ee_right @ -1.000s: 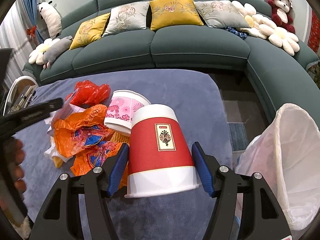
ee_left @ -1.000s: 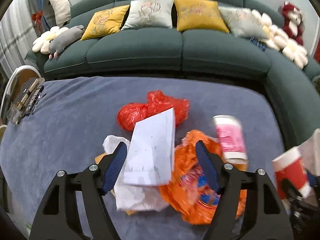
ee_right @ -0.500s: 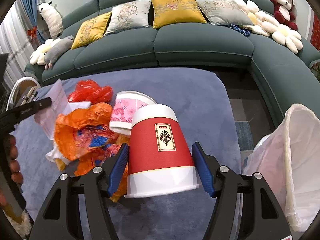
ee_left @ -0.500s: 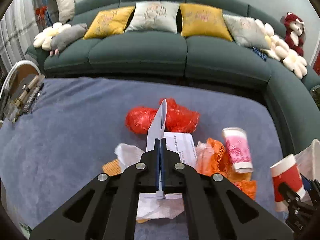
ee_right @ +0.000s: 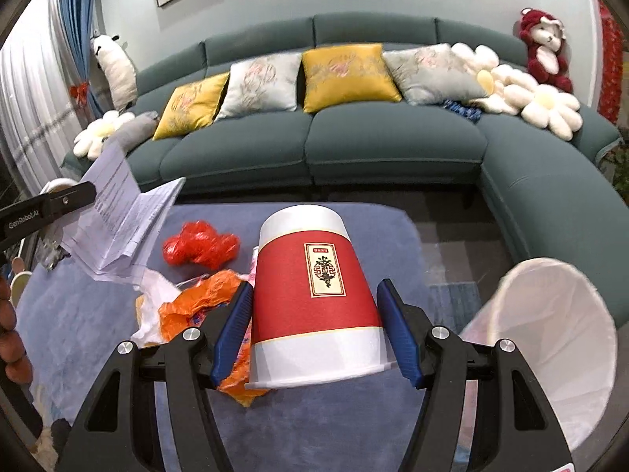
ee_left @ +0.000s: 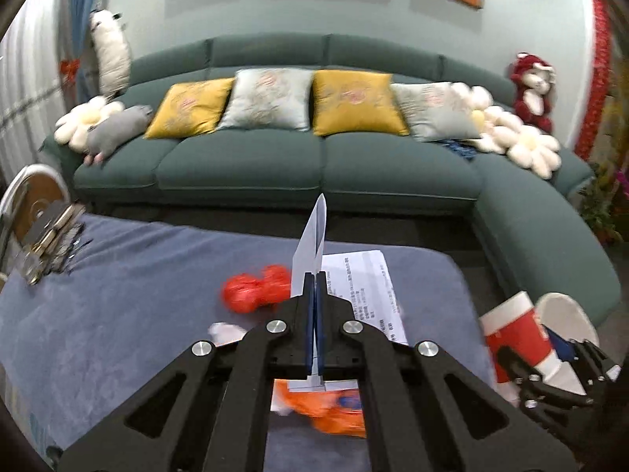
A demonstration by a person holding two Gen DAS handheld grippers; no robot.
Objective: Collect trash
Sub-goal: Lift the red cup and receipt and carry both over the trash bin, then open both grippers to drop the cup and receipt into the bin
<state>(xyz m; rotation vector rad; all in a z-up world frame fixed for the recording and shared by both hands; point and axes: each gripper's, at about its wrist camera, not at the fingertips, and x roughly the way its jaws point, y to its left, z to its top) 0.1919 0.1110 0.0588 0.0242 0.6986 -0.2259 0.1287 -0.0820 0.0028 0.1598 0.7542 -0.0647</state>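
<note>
My left gripper is shut on a folded white printed paper and holds it above the blue-grey table; the paper also shows in the right wrist view. My right gripper is shut on an upturned red and white paper cup, also seen in the left wrist view. On the table lie a red plastic bag, an orange plastic bag, white crumpled paper and a pink cup, mostly hidden behind the red cup.
A white-lined trash bin stands off the table's right edge. A green sofa with cushions runs behind and curves right. Small metal items lie at the table's far left.
My left gripper has closed on the white paper and lifted it off the pile. My right gripper has kept hold of the red cup and risen a little.
</note>
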